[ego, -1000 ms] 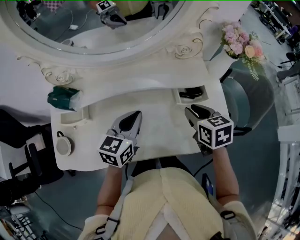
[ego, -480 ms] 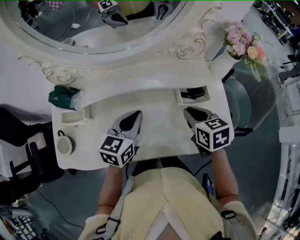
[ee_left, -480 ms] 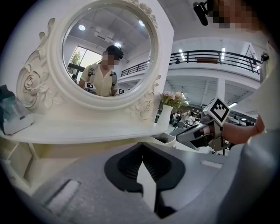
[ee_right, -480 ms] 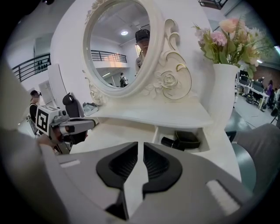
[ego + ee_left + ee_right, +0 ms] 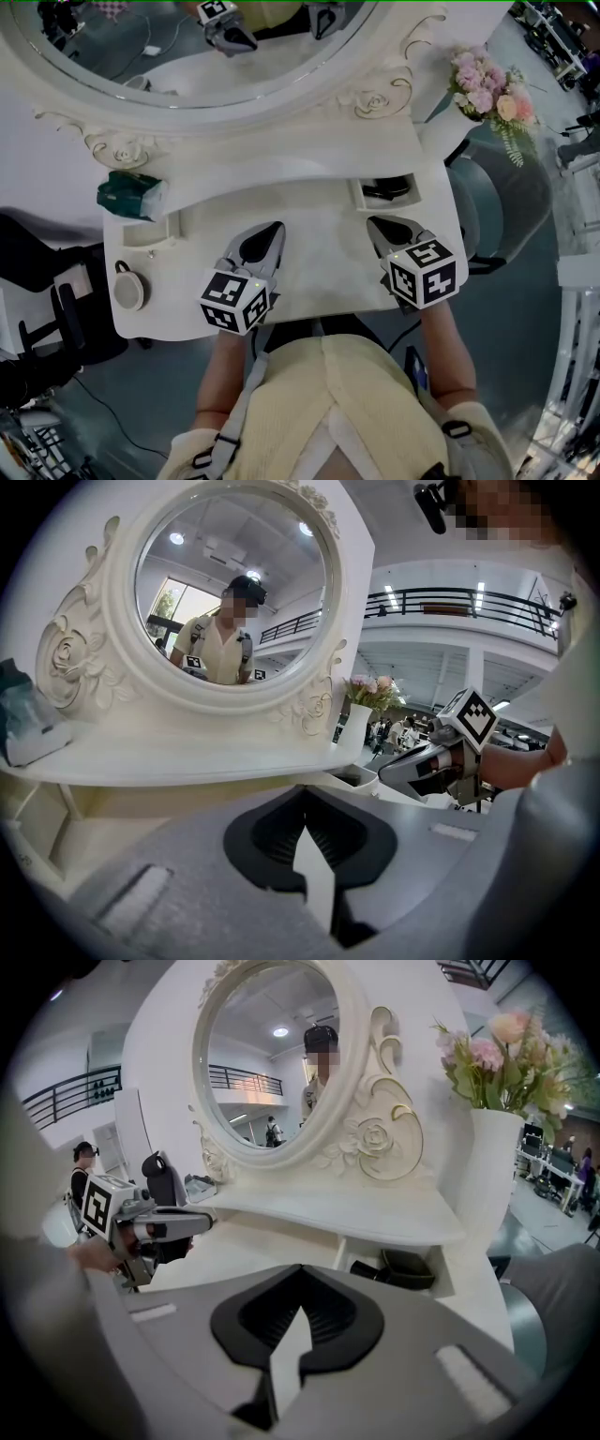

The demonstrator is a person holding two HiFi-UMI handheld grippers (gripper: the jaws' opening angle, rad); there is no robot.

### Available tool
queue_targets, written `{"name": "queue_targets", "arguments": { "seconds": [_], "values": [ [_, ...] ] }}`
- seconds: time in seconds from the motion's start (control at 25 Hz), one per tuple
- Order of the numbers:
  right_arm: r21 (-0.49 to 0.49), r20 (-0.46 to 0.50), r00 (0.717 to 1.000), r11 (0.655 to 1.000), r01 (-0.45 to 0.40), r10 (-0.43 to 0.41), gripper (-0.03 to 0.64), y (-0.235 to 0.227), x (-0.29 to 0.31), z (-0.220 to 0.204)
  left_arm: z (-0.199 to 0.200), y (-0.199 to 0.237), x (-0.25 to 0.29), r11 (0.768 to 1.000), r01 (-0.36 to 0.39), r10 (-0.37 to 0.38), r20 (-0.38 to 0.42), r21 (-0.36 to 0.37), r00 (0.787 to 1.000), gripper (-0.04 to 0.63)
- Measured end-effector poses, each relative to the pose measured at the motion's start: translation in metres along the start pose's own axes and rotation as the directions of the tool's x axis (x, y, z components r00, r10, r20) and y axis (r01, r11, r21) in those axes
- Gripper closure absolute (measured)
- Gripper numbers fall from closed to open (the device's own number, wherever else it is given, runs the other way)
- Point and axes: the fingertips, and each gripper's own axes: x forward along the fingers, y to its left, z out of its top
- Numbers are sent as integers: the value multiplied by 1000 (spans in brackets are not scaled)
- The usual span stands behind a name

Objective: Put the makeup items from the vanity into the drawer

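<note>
above the white vanity top (image 5: 323, 248), grey left gripper (image 5: 274, 228) sits closed, empty — grey right gripper (image 5: 373, 223) just closed on nothing.

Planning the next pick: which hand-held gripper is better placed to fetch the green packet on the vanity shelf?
Left, probably. The left hand-held gripper sits nearer the green packet; the right hand-held gripper, its empty jaws just closed, is farther right. Both are shut and must open.

We logged the vanity top (image 5: 323, 251) bare at centre. A shelf (image 5: 281, 173) overhung its back; a green pack (image 5: 127, 195) stood left.
</note>
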Motion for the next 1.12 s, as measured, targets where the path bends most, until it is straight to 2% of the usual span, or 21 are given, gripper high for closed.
{"name": "queue_targets", "arguments": {
  "seconds": [1.12],
  "values": [
    [-26,14,999,999,-39,40,617,15,2,6,-4,4,-3,1000,-4,5,-19,16,1000,594]
  ]
}}
